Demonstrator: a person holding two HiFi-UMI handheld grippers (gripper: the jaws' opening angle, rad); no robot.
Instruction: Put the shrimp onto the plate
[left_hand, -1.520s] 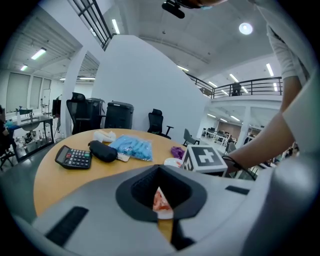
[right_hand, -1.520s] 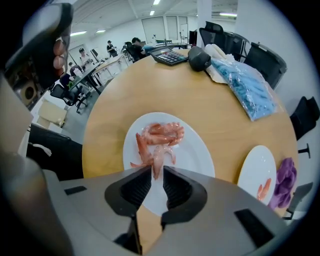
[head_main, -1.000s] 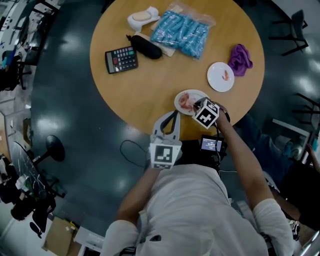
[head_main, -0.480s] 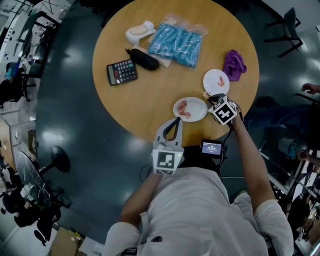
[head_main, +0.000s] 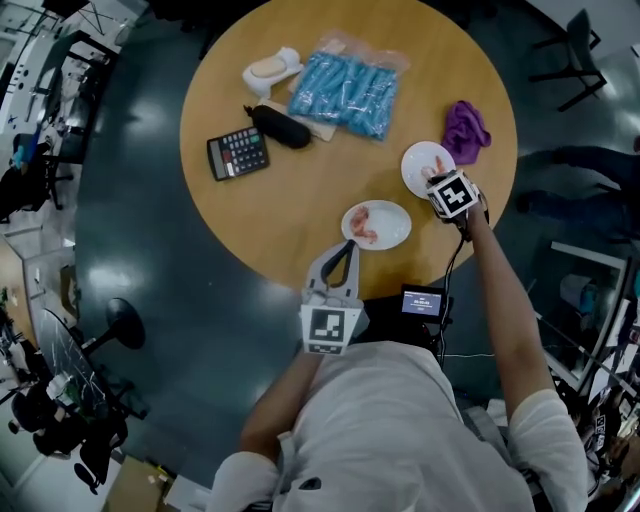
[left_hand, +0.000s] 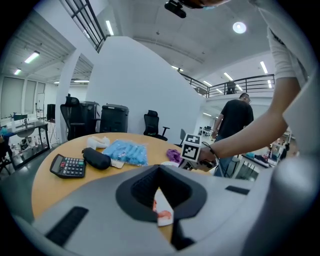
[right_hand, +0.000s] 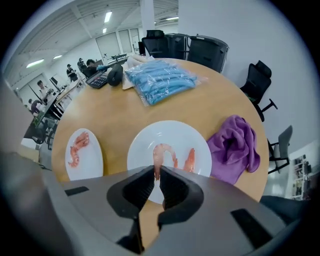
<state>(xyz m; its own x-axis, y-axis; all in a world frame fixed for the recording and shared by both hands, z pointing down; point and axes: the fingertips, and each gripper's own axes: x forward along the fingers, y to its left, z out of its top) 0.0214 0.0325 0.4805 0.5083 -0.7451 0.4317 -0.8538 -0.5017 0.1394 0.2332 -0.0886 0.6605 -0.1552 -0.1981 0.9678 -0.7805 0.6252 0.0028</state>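
Right gripper (right_hand: 156, 172): jaws nearly together, pinching one shrimp (right_hand: 160, 152) by its end, body curling out past the tips. A second ago this gripper was down on the near plate (right_hand: 95, 165). Half a second ago it was between the two plates. It then stood over the far plate (right_hand: 145, 135), with the pinched shrimp above the plate's middle. Whether the shrimp already touched the plate surface could not be told.

A resting shrimp (right_hand: 190, 160) lay on the far plate just beside the held one (it was already there a second ago, so this transfer would make two).

The near plate kept some leftover shrimp (right_hand: 76, 148), apparently two, though the count was uncertain.

Judgement: carry leg finished, release not yet done. Opening the jaws here should drop the shrimp inside the rim. More trips looked necessary for what remained.

Left gripper (head_main: 347, 250): jaws pressed together on nothing, parked at the near edge of the worktop (head_main: 290, 200), pointed toward the near plate. Its place against the worktop edge barely differed from a second ago.

Further out, untouched:
- purple cloth (right_hand: 235, 145), touching the far plate's right side
- blue packet (right_hand: 160, 80)
- dark pouch (head_main: 280, 127)
- calculator (head_main: 238, 153)
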